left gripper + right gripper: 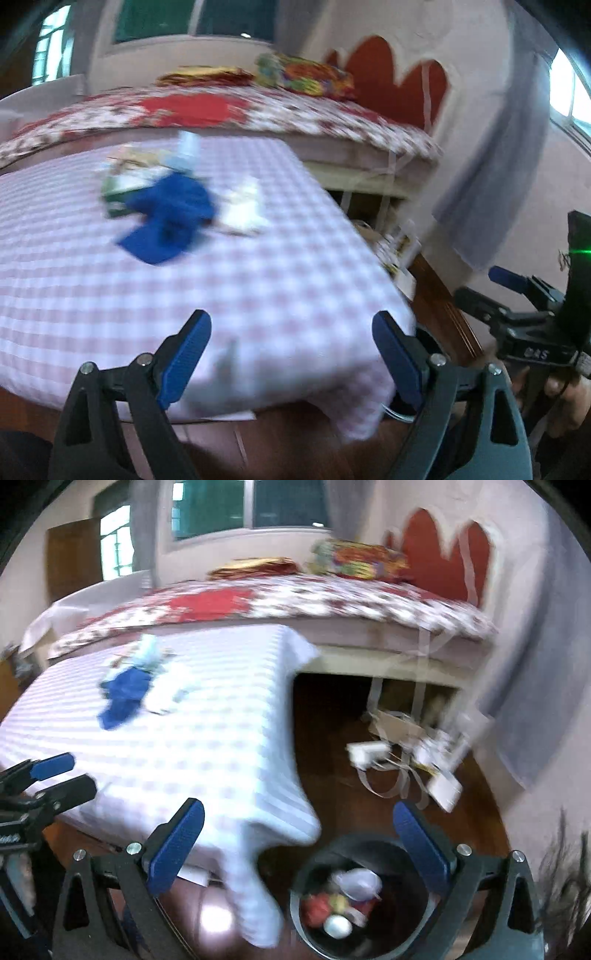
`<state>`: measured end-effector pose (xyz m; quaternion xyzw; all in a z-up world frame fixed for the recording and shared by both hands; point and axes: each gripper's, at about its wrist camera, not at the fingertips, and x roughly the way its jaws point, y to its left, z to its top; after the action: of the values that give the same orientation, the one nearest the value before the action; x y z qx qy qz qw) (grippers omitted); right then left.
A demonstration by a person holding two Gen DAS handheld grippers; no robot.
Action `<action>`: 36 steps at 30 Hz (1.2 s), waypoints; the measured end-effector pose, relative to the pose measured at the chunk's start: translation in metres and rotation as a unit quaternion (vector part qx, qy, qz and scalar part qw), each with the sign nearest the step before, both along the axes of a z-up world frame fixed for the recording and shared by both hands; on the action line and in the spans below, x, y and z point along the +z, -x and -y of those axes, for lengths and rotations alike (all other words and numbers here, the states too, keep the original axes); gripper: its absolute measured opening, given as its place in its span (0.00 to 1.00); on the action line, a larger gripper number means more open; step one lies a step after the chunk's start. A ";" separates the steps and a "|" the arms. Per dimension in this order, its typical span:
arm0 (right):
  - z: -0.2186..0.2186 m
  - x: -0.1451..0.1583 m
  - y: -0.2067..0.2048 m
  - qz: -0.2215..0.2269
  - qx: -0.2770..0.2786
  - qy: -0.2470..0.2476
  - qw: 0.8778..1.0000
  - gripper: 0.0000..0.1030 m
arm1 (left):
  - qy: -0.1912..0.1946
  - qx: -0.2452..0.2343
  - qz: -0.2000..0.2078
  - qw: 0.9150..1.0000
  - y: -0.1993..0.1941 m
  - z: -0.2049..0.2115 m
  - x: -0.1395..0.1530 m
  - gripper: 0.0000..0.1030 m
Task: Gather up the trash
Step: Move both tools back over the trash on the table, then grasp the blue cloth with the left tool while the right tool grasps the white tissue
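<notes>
on the checked tablecloth (229,280), toward ten o'clock in both wrist views, a small heap of trash waits: a crumpled blue wrapper (168,218) on top, a white packet (245,206) just beside it at its three o'clock, a green-and-white box (120,184) under its far edge, and a pale bottle-like thing (186,147) behind; blur hides finer detail. the left gripper (291,354) hangs over the near edge of the table with its jaws spread wide and nothing between them. the right gripper (299,845) is likewise released and empty, its blue pads apart, poised above the black bin (421,853) on the wooden floor at five o'clock in the right wrist view. that bin already holds a white cup, red and yellow scraps and a pale round object.

the step in hand looks like reaching to the heap for the next piece. to do it well, i would bring the left gripper toward eleven o'clock, come down on the blue wrapper from above, and keep the jaws wide until the pads straddle it. pinch the wrapper's bunched middle, not a loose corner, so it does not slip or drag the cloth. avoid catching the tablecloth folds, since the corner hangs loosely over the bin side.
</notes>
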<state>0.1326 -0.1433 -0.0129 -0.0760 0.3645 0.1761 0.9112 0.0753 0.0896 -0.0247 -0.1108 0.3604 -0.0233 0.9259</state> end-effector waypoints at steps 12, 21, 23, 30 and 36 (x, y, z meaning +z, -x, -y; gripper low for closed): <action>-0.127 0.026 -0.045 0.021 0.089 -0.019 0.996 1.00 | -0.023 0.106 0.018 0.994 -0.014 -0.109 0.000 0.87; -0.186 -0.019 -0.109 -0.039 0.110 -0.020 0.993 0.71 | -0.009 0.105 0.021 0.994 -0.053 -0.124 -0.008 0.83; -0.193 -0.027 -0.122 -0.049 0.113 -0.023 0.992 0.70 | -0.009 0.103 0.021 0.994 -0.059 -0.125 -0.009 0.82; -0.210 -0.050 -0.147 -0.084 0.143 -0.035 0.986 0.36 | 0.002 0.079 0.006 0.997 -0.090 -0.117 -0.020 0.78; -0.185 -0.049 -0.154 -0.073 0.114 -0.043 0.990 0.33 | 0.017 0.048 -0.018 0.999 -0.112 -0.100 -0.035 0.71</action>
<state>0.2869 0.0419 -0.0620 -0.0650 0.4111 0.2993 0.8586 0.1870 0.1898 -0.0598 -0.1440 0.3705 0.0174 0.9174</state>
